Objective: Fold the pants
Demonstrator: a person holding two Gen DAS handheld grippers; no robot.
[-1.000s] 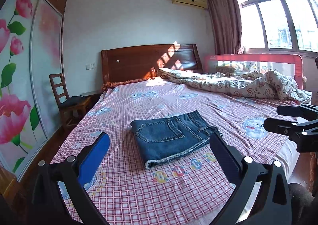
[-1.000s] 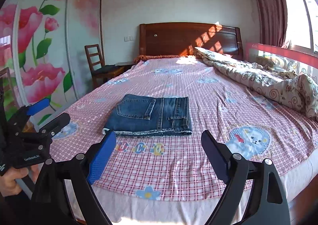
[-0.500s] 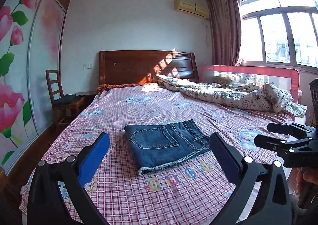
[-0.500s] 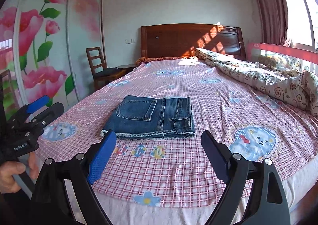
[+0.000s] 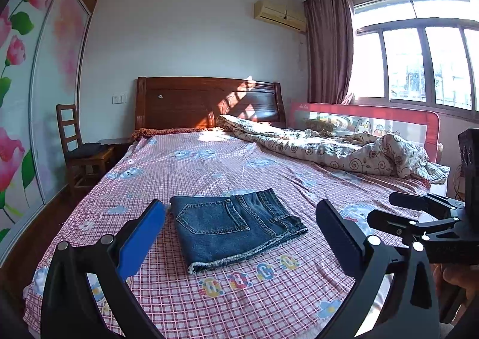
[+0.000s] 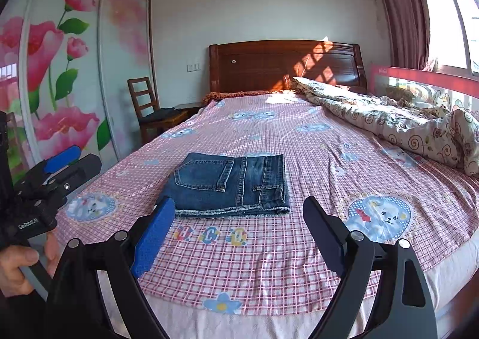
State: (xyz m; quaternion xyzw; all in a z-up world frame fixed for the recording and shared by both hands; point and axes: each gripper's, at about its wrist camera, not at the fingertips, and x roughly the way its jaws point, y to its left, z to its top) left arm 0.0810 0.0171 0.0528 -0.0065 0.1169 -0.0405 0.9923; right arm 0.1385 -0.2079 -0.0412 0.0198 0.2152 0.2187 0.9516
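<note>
Left wrist view. Item: my left claw, jaws spread wide, nothing between the pads. Item: pants, denim, folded into a compact rectangle, back pocket up, frayed hem toward me; they lie flat on the bed at 12 o'clock from the claw, apart from it. Item: my right claw at 3 o'clock, off the cloth. Change since a second ago: the view has tipped upward, so more ceiling and window show and the pants sit lower in the picture; the fold itself has not shifted.

Right wrist view. Item: my right claw, jaws wide, empty. Item: pants at 12 o'clock, just beyond the fingertips, untouched, edges squared. Item: my left claw at 9 o'clock, held by my hand, clear of the bed sheet. Item: crumpled quilt at 2 o'clock, well apart from the pants. Change: almost none here.

Judgement: both claws stand back with the garment lying neatly folded, so the fold looks finished.
</note>
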